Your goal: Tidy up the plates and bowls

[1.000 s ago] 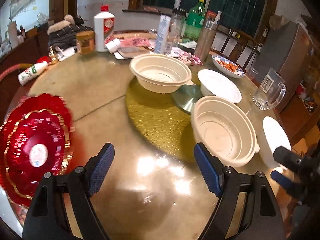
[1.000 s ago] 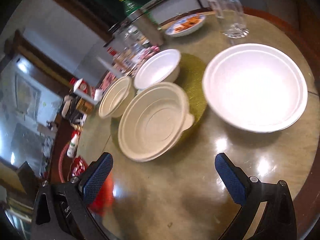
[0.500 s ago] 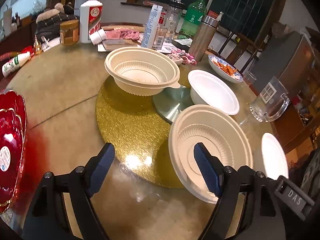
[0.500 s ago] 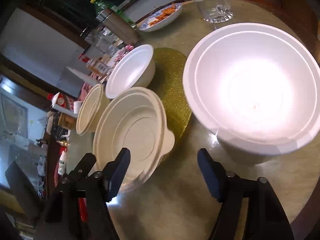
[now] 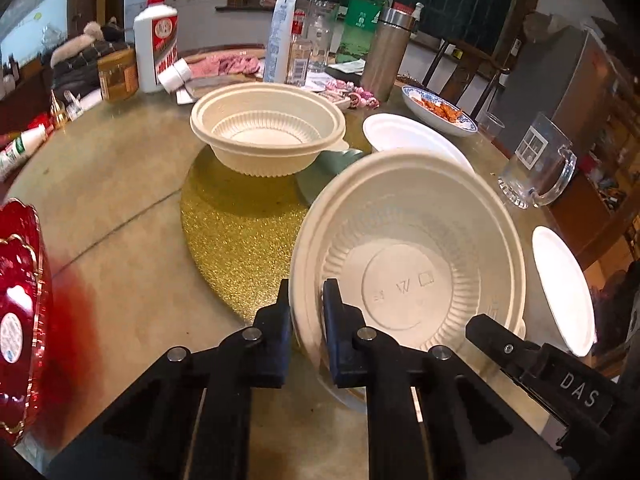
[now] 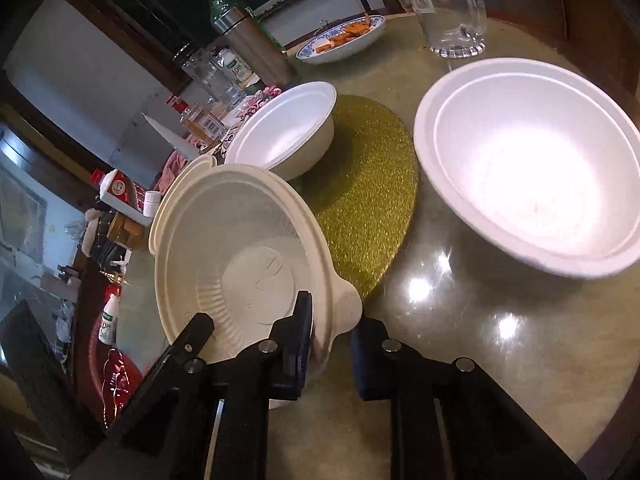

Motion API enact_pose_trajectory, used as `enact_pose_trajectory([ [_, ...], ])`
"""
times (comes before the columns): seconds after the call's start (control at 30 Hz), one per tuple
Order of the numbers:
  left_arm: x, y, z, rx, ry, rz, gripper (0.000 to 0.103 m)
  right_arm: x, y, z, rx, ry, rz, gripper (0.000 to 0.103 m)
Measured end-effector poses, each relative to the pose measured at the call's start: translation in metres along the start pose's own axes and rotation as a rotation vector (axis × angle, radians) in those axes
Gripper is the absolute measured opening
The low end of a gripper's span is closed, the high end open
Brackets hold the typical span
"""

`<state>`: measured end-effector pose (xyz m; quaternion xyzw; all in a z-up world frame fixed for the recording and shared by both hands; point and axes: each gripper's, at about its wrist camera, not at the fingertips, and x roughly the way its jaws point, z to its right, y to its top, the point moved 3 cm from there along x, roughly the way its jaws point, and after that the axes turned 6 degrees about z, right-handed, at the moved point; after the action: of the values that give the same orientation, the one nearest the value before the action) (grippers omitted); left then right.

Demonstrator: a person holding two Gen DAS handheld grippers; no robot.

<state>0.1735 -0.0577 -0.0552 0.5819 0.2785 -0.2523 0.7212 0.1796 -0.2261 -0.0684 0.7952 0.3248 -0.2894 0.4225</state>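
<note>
A round gold mat [image 5: 240, 216] lies in the middle of the tabletop [image 5: 112, 176]. Behind the mat stand a white bottle with a red cap [image 5: 156, 42], a green bottle [image 5: 362, 20] and a tall metal flask [image 5: 386, 54]. A glass mug [image 5: 538, 164] sits to the right of the mat. A small white bottle [image 5: 20, 150] lies to its left.

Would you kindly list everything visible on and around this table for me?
held bowl: 1, cream, tilted up near the front
cream bowl: 1, cream, on the gold mat
small white bowl: 1, white, behind the held bowl
large white bowl: 1, white, right side of the table
gold mat: 1, glittery gold, table centre
red plates: stack, red, left edge
glass mug: 1, clear, far right
dish of food: 1, blue-patterned, far right
bottles: several, mixed, far side
table: 1, tan
left gripper: black, shut on the held bowl's rim
right gripper: black, astride the same rim
</note>
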Motion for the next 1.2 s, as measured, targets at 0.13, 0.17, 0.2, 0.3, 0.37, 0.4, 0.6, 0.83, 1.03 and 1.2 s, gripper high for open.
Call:
enact_pose_trajectory([
  [0.13, -0.008, 0.0, 0.006, 0.022, -0.005, 0.015, 0.012, -0.014, -0.001, 0.001, -0.002, -0.002, 0.024, 0.017],
  [0.17, -0.011, 0.0, 0.007, 0.029, -0.004, 0.024, 0.012, -0.017, -0.001, 0.001, 0.0, 0.001, 0.028, 0.017],
  [0.2, -0.014, 0.0, 0.01, 0.039, 0.0, 0.032, 0.012, -0.021, -0.002, 0.001, 0.002, 0.003, 0.033, 0.017],
  [0.3, -0.026, 0.0, 0.012, 0.067, 0.013, 0.056, 0.013, -0.03, -0.002, 0.001, 0.002, 0.016, 0.043, 0.017],
  [0.37, -0.031, -0.002, 0.009, 0.069, 0.019, 0.06, 0.013, -0.035, -0.004, -0.001, -0.005, 0.028, 0.045, 0.017],
  [0.4, -0.033, -0.003, 0.007, 0.067, 0.023, 0.062, 0.013, -0.037, -0.007, -0.003, -0.011, 0.034, 0.042, 0.017],
  [0.6, -0.05, -0.01, -0.011, 0.061, 0.063, 0.078, 0.013, -0.041, -0.023, -0.016, -0.031, 0.076, 0.026, 0.017],
  [0.83, -0.073, -0.014, -0.036, 0.042, 0.109, 0.107, 0.013, -0.045, -0.039, -0.039, -0.066, 0.13, 0.011, 0.017],
  [1.03, -0.091, -0.016, -0.062, 0.015, 0.147, 0.131, 0.014, -0.047, -0.054, -0.065, -0.105, 0.178, -0.003, 0.017],
  [1.2, -0.104, -0.019, -0.084, -0.006, 0.176, 0.152, 0.014, -0.046, -0.066, -0.086, -0.135, 0.214, -0.022, 0.017],
])
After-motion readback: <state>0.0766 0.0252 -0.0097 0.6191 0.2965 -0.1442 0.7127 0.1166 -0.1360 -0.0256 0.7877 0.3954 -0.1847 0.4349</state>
